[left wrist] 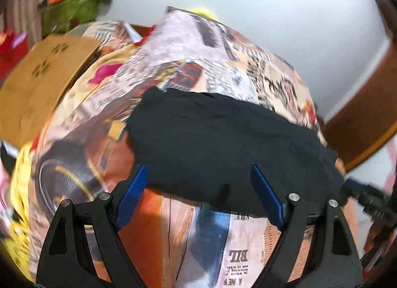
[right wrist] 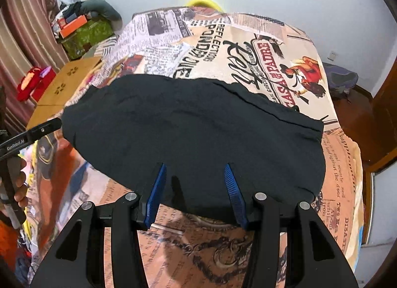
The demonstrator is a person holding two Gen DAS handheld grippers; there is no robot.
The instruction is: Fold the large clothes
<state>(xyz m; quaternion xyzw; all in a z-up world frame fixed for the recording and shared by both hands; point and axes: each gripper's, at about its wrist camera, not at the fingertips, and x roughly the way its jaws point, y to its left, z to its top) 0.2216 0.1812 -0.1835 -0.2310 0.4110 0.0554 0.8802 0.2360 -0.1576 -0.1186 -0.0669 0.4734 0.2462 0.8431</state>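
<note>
I see the black garment (right wrist: 193, 134) lying as a soft, faintly creased slab across the middle of a bedspread (right wrist: 273, 47) printed like old newspaper. My left gripper (left wrist: 199, 176) and right gripper (right wrist: 194, 171) both hover at its near edge, blue ribbed fingers (right wrist: 233, 188) spread, holding nothing. The left view is blurred. I read "CASA PADRE" and "REFLECTION"; the far-left arm says "GenRobot.AI".

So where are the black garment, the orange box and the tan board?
black garment (right wrist: 193, 129), right wrist view, middle of the cloth
orange box (right wrist: 73, 25), right wrist view, its top
tan board (right wrist: 64, 82), right wrist view, its face
</note>
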